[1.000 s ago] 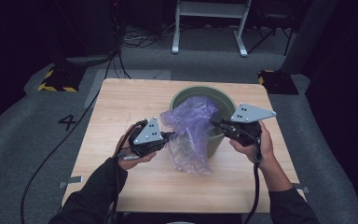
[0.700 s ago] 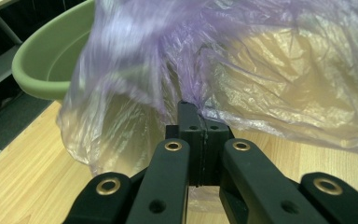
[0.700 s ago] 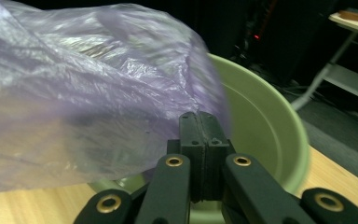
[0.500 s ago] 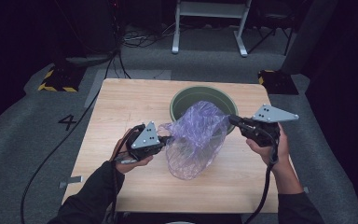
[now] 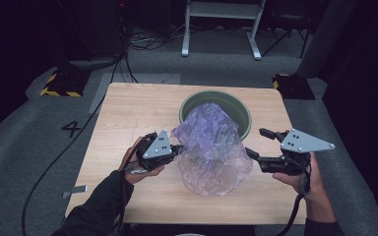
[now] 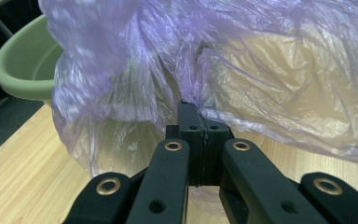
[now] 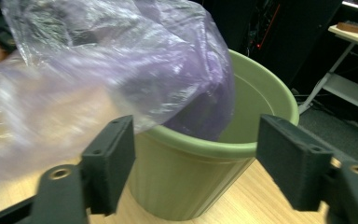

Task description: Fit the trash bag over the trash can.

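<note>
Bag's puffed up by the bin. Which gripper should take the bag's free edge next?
Right, probably. The right gripper has just been opening, nothing between its jaws, beside the purple bag and green bin. The left gripper is clamped on the bag.

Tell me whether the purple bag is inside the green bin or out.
Mostly out: the purple bag billows over the table, only its far end over the green bin rim.

wooden table (image 5: 128, 113) bare at left | grey carpet (image 5: 29, 147) marked 4 | white stand legs (image 5: 221, 24) behind | striped block (image 5: 59, 84), possibly a weight
</note>
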Action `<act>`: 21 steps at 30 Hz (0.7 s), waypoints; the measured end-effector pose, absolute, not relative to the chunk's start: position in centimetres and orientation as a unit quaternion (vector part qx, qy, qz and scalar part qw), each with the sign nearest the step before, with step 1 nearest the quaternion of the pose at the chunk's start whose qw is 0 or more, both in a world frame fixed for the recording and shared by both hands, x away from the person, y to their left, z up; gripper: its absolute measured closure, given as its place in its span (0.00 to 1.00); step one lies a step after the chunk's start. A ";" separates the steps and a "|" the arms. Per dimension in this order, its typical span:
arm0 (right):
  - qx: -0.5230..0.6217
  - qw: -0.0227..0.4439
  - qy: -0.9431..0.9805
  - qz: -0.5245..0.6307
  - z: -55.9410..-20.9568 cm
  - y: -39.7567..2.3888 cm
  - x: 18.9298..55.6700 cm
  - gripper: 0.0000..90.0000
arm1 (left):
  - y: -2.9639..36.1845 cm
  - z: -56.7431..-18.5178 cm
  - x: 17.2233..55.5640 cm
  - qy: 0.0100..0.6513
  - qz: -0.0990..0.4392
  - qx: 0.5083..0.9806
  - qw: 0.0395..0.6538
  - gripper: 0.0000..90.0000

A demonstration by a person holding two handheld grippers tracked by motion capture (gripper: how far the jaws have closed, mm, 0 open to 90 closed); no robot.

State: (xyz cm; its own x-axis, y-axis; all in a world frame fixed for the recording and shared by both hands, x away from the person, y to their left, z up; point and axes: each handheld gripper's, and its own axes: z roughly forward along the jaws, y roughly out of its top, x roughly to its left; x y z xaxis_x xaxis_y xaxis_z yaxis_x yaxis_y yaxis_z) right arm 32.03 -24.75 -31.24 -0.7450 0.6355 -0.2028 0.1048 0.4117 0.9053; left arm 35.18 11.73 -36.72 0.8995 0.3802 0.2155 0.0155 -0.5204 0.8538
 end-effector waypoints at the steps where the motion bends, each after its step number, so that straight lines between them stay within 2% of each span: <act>1: 0.227 0.276 0.792 0.495 -30.9 -24.7 31.3 0.28 | 11.3 -36.7 35.2 0.114 0.194 0.854 0.470 1.00; 10: 0.215 0.292 0.772 0.522 -29.2 -25.9 28.3 0.23 | 11.0 -37.0 35.5 0.118 0.193 0.854 0.468 1.00; 13: 0.207 0.285 0.771 0.530 -29.0 -26.4 27.4 0.22 | 10.9 -37.1 35.5 0.122 0.193 0.855 0.466 1.00; 21: 0.188 0.274 0.788 0.518 -30.2 -23.9 26.1 0.19 | 10.2 -37.1 35.5 0.116 0.198 0.858 0.459 1.00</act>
